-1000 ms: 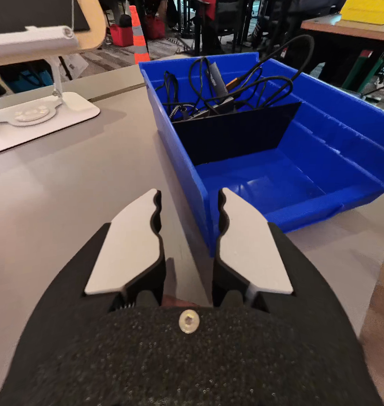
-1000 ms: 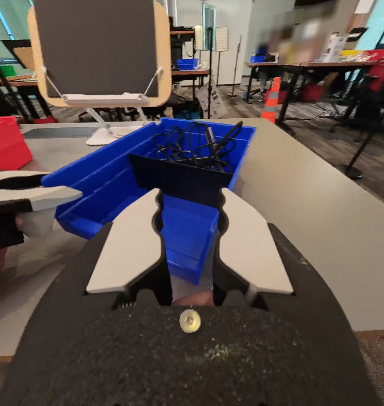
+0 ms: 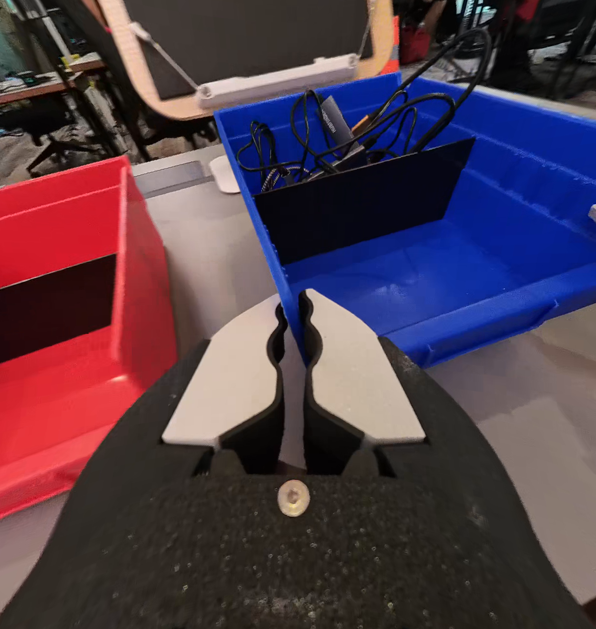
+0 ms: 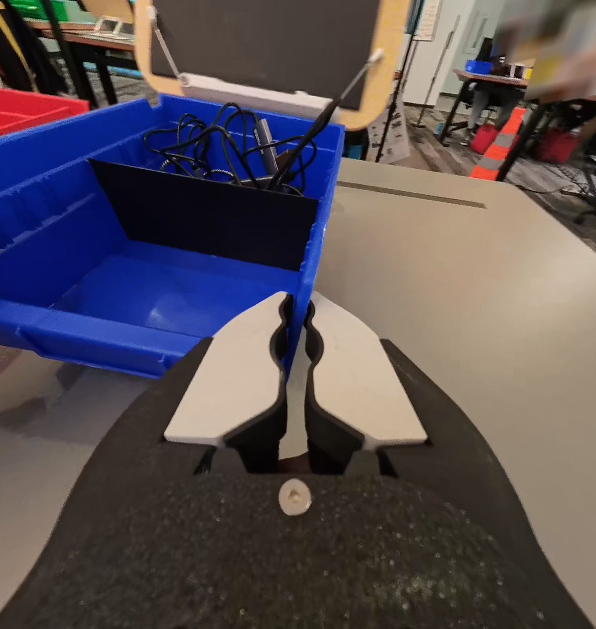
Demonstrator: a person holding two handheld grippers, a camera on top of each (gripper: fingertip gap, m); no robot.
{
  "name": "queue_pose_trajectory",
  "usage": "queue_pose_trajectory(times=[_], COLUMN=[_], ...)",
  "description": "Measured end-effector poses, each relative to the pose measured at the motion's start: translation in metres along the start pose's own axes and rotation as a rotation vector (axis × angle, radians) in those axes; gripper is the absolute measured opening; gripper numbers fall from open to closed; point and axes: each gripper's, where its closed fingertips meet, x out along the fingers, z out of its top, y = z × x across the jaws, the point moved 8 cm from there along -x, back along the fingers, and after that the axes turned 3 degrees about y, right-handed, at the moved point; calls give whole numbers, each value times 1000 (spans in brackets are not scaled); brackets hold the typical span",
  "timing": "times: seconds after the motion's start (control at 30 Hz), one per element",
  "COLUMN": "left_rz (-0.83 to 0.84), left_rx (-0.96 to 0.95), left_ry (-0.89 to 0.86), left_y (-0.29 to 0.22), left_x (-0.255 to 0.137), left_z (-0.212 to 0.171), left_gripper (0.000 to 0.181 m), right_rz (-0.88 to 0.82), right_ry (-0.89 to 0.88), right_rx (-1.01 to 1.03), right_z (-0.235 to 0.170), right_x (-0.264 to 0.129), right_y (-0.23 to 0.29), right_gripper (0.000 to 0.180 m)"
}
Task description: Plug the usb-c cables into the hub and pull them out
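Although nothing has yet been lifted, the tangle of thin black usb-c cables (image 3: 327, 149) and the slim grey bar-shaped hub (image 3: 337, 121) lie together in the far compartment of the blue plastic bin (image 3: 514, 326), behind its black divider panel (image 3: 358, 200); the hub leans upright against the far wall. How many cables there are I cannot count, since they loop over one another, though at least one braided lead shows among them. Whether any plug already sits in the hub is too small to tell. By my judgement the task is at its very start: no cable or hub is held, and every plugging and pulling remains.

One blue bin stands on the grey bench (image 4: 460, 306), its near compartment bare. One red plastic bin (image 3: 68, 340) sits just left of it. Beyond both stands one tan-edged dark board on a white stand (image 4: 255, 85).

Two hand-held grippers are in play. The left hand-held gripper (image 3: 291, 306) has its fingers nearly together around the blue bin's near left corner wall; the right hand-held gripper (image 4: 298, 303) likewise pinches the near right wall. Both seem clamped on the bin's rim, probably to shift it.
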Motion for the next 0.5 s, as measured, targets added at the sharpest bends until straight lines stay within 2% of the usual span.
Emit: queue_pose_trajectory(times=[0.27,0.33,0.4,0.43,0.5], left_rz=[62,-10,-76,-103,-95], left_rx=[-6,51,78,73,27], left_ry=[52,69,-55,-168,-472], left_y=[25,21,19,22,39], left_x=[-5,-5,-22,-37,-81], left_z=[-24,-27,-16,-6,16], left_gripper=[7,14,30,30,13], right_rz=[138,163,219,244,275], right_ry=[79,118,110,102,63], right_rx=[27,51,83,87,56], right_z=[-3,-6,-7,-6,-5], right_x=[28,34,33,30,22], right_y=[25,22,18,15,8], right_gripper=[5,15,16,22,25])
